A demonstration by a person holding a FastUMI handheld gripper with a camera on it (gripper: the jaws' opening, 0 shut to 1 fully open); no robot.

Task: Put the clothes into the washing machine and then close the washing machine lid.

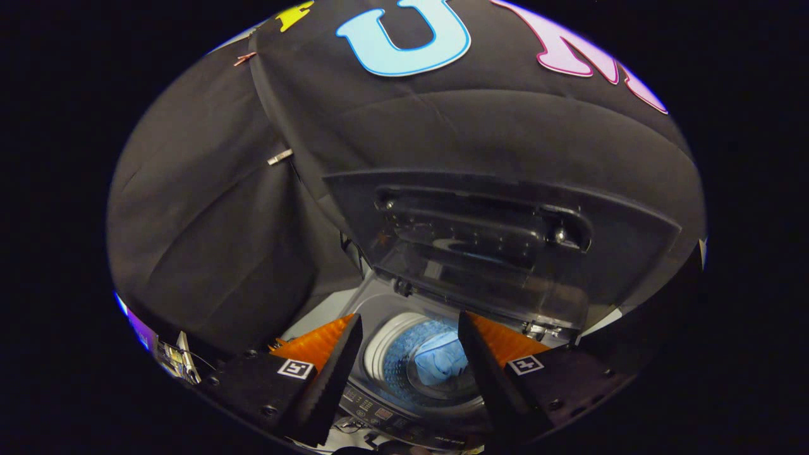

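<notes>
Black booth cloth hangs behind the washing machine [411, 404]; its lid [499, 246] stands raised (transparent), blue clothes [442, 363] lie in the drum, tongs [411, 335] spread, holding nothing.

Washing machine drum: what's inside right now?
A light blue garment lies at the bottom of the drum, seen between the open gripper fingers. The right finger covers part of it, so anything under or beside it is hidden. The lid stands raised.

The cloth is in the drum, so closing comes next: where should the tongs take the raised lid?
Grip the lid's free top edge, coming from the front above the drum. It stands upright, hinged at the back. The tongs are open and hold nothing.
</notes>
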